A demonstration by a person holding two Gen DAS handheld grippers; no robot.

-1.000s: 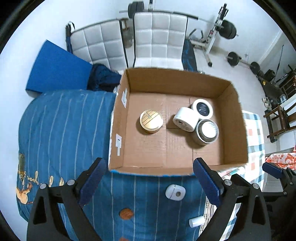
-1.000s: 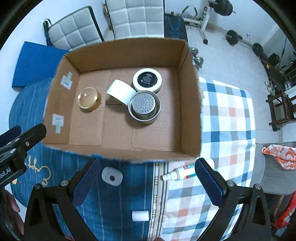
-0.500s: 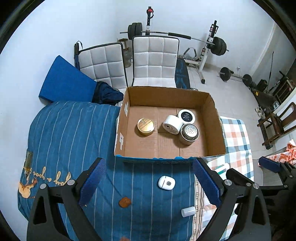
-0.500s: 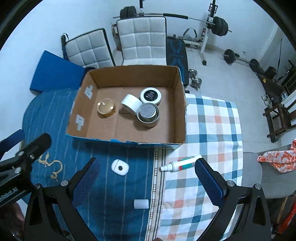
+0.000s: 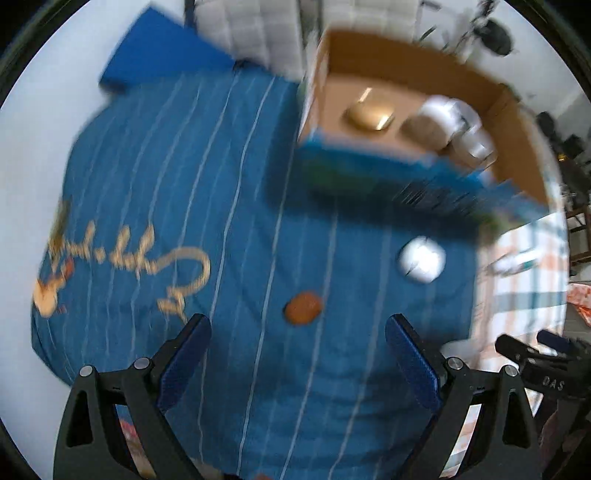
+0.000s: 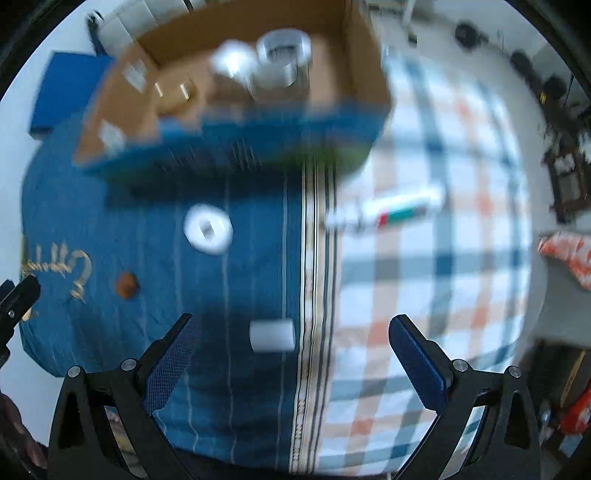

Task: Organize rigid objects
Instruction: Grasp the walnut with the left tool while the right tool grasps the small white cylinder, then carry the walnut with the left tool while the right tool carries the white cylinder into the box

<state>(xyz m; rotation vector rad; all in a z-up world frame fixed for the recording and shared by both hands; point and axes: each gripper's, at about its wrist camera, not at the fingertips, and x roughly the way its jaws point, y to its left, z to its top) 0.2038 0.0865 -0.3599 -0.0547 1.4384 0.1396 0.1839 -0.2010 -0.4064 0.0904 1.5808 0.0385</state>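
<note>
Both views are motion-blurred. A cardboard box [image 5: 517, 122] at the far side of the bed holds a gold tin [image 5: 369, 116] and several white and metal round containers [image 6: 284, 55]. On the blue bedspread lie a small brown disc [image 5: 303, 308], a white rounded case [image 5: 422, 259] and a short white cylinder [image 6: 272, 335]. A white tube [image 6: 391, 210] lies on the checked cloth. My left gripper [image 5: 297, 363] is open, just short of the brown disc. My right gripper [image 6: 291, 363] is open above the white cylinder.
The blue striped bedspread [image 5: 166, 177] covers the left, the checked cloth [image 6: 443, 295] the right. White padded chairs [image 5: 255, 26] and gym weights [image 5: 495, 35] stand behind the box. The bed edge drops off at left.
Both grippers have dropped low and drawn back from the box toward the loose items on the bedspread. The box now sits at the top of each view. Both stay open.
</note>
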